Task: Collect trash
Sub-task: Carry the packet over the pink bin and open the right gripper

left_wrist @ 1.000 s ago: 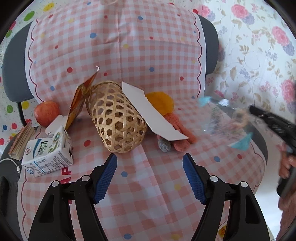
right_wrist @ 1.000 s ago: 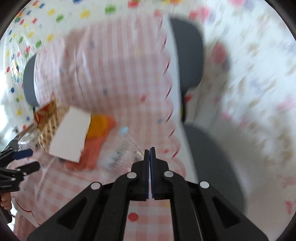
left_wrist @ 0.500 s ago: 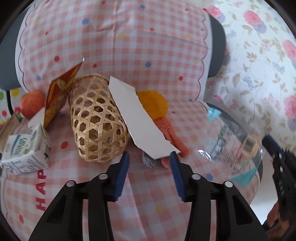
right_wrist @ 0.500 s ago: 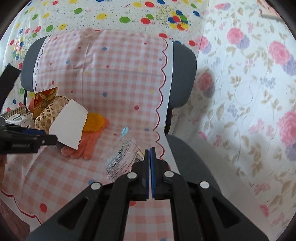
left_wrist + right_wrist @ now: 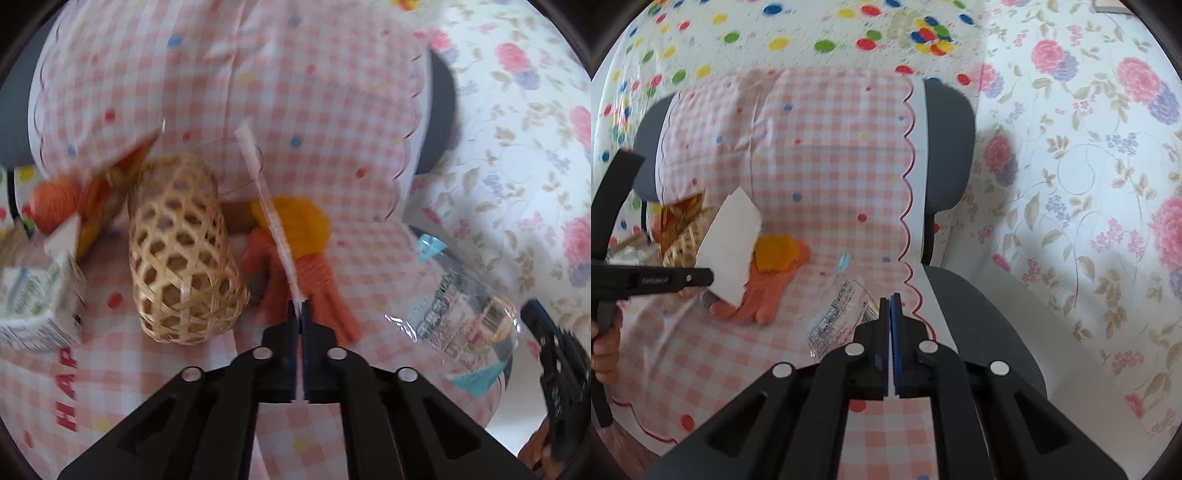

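The left tool (image 5: pixel 299 306) is clamped on the edge of the white card scrap (image 5: pixel 729 247), at centre frame in its view, beside the wicker basket (image 5: pixel 181 258). The right tool (image 5: pixel 889 301) pinches the clear plastic wrapper (image 5: pixel 838 314), lower centre. Neither piece appears binned yet; the milk carton (image 5: pixel 33 306) at far left remains.

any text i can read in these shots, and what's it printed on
"HAP", red letters cut off at the frame edge, on the checked cloth.
Milk carton: print too blurred to read.
Clear wrapper: print and barcode too small to read.
Left gripper side: small marking, unreadable.
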Tool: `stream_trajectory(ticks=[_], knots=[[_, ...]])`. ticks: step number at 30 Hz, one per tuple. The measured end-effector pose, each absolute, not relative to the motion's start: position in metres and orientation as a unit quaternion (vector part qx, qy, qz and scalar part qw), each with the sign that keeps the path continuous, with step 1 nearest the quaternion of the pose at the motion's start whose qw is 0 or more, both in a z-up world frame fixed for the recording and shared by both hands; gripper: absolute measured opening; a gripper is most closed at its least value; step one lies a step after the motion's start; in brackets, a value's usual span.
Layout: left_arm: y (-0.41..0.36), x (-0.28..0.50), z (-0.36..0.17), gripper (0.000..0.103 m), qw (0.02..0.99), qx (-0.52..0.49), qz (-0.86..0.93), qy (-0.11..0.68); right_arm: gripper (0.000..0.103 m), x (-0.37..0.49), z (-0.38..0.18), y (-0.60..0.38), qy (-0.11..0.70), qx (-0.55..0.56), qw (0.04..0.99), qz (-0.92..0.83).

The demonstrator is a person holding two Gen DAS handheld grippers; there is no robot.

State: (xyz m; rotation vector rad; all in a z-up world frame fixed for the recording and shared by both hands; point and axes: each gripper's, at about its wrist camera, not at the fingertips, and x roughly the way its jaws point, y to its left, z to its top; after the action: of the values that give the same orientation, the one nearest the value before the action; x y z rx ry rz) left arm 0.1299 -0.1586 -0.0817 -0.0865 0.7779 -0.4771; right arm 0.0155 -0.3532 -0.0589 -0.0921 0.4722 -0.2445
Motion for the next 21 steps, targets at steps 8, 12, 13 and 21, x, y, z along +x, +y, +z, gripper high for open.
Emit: stream_trajectory(ticks=[8,12,13,21], knots=[[-0.152,0.061,-0.045,0.0,0.906,0.05,-0.296,0.298,0.001,-0.012,-0.032,-0.35,0.207,-0.02,0.967,-0.147],[-0.158,0.03,-0.041,0.0,0.895,0.077,-0.326,0.295,0.001,-0.032,-0.031,-0.342,0.212,-0.021,0.963,-0.165],[-0.159,0.025,-0.04,0.0,0.893,0.081,-0.331,0.295,0.001,-0.039,-0.03,-0.34,0.213,-0.019,0.962,-0.17],[-0.172,-0.03,-0.048,0.0,0.858,0.092,-0.402,0.305,0.001,-0.107,-0.032,-0.334,0.241,-0.044,0.941,-0.235]])
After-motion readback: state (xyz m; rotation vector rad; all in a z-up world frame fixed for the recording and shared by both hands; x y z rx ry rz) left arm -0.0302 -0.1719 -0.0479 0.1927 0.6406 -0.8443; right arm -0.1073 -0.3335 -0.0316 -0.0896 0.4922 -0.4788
